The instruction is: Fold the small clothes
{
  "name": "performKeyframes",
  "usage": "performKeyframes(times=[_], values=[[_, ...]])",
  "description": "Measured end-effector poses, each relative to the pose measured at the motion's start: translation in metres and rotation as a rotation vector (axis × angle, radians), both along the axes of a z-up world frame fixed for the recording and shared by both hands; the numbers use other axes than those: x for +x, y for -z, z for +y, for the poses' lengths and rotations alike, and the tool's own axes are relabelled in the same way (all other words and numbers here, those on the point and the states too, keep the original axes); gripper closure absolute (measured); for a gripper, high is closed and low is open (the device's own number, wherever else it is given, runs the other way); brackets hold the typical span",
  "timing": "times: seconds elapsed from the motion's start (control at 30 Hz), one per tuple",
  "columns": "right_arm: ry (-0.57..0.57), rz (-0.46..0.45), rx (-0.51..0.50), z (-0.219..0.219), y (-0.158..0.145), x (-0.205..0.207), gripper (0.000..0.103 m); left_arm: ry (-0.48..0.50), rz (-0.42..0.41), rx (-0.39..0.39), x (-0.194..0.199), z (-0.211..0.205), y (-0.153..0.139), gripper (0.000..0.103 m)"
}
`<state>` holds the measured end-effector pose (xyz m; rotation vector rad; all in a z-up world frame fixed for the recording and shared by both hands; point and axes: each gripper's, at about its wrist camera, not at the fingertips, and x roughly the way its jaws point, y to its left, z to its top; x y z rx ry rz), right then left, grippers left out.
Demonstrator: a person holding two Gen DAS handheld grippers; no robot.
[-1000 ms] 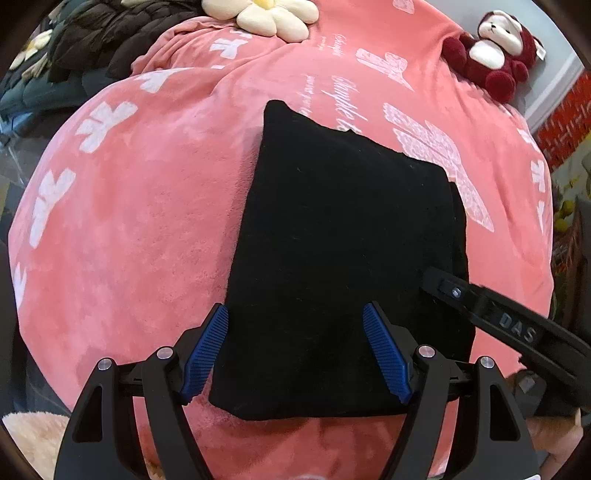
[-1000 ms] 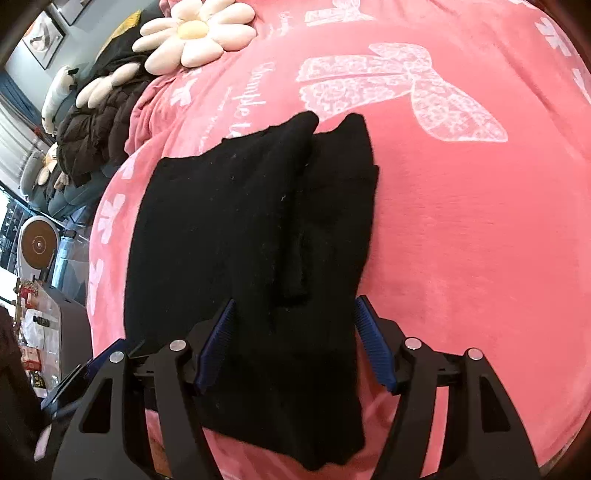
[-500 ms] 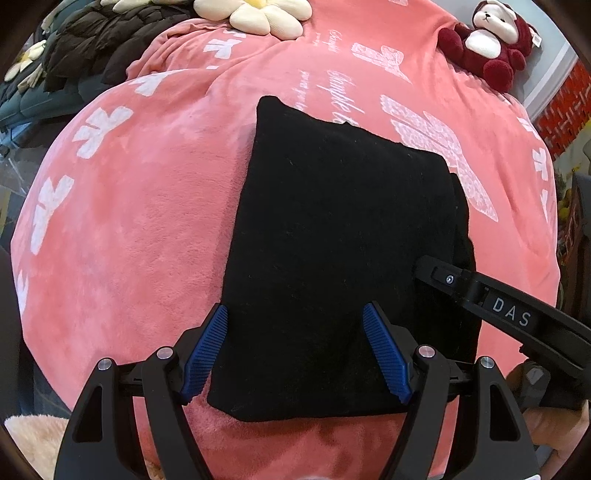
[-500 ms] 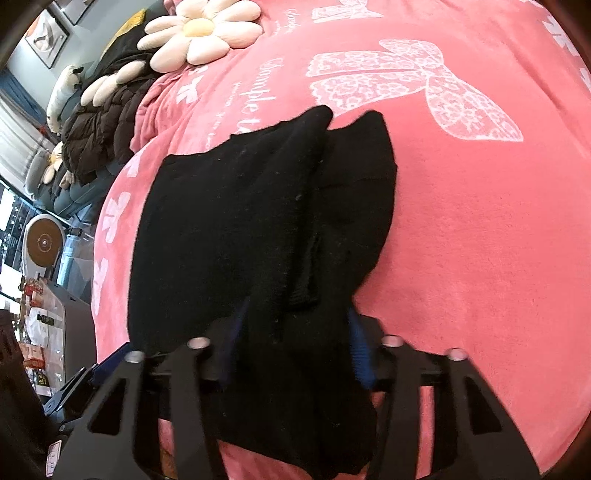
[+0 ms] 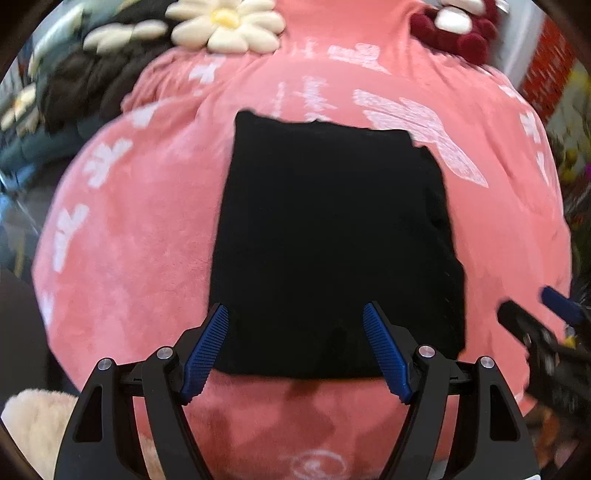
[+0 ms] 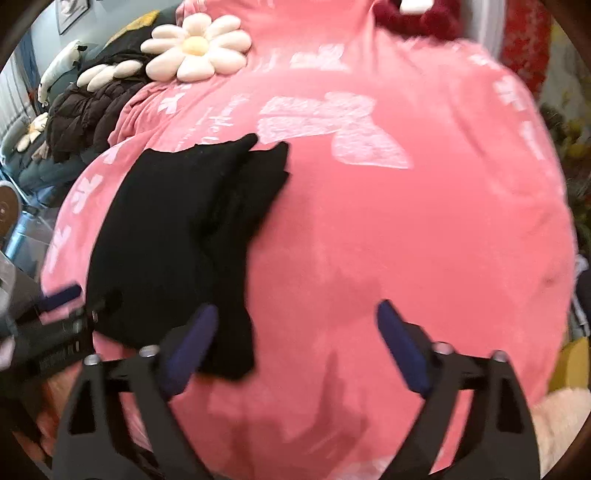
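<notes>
A folded black garment [image 5: 332, 243] lies flat on the pink blanket [image 5: 140, 236]. My left gripper [image 5: 295, 347] is open and empty, its blue pads [image 5: 207, 347] hovering at the garment's near edge. In the right wrist view the same garment [image 6: 177, 236] lies to the left, a narrower layer sticking out along its right side. My right gripper [image 6: 295, 350] is open and empty over bare blanket [image 6: 424, 240], to the right of the garment. It also shows at the right edge of the left wrist view [image 5: 546, 332].
A flower-shaped cushion [image 5: 225, 27] and a dark red plush toy [image 5: 458, 26] sit at the far end of the blanket. A dark puffer jacket [image 6: 92, 107] lies at the far left. A cream fluffy item [image 5: 33, 424] is at the near left corner.
My right gripper shut on the garment's right part, then let go, opened, and moved right and back. My left gripper pulled back a little from the garment and stayed open.
</notes>
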<state>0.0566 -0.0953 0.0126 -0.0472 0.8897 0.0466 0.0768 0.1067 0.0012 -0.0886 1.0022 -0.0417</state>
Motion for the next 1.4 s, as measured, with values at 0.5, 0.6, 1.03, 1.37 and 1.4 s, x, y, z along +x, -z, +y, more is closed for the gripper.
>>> performKeyframes(times=[0.5, 0.6, 1.03, 1.37, 1.4], values=[[0.037, -0.021, 0.032, -0.017, 0.031, -0.062, 0.007, -0.092, -0.034, 0.148, -0.061, -0.039, 0.017, 0.021], [0.027, -0.039, 0.023, -0.014, 0.029, -0.065, 0.007, -0.118, -0.025, 0.124, -0.063, -0.031, 0.018, 0.021], [0.050, -0.014, 0.030, -0.018, 0.033, -0.067, 0.005, -0.159, 0.027, 0.068, -0.060, -0.026, 0.026, 0.013], [0.023, -0.015, 0.015, -0.014, 0.033, -0.069, 0.005, -0.217, 0.027, 0.163, -0.061, -0.029, 0.025, 0.005], [0.012, -0.017, 0.010, -0.012, 0.033, -0.070, 0.005, -0.205, 0.024, 0.172, -0.062, -0.032, 0.025, 0.005]])
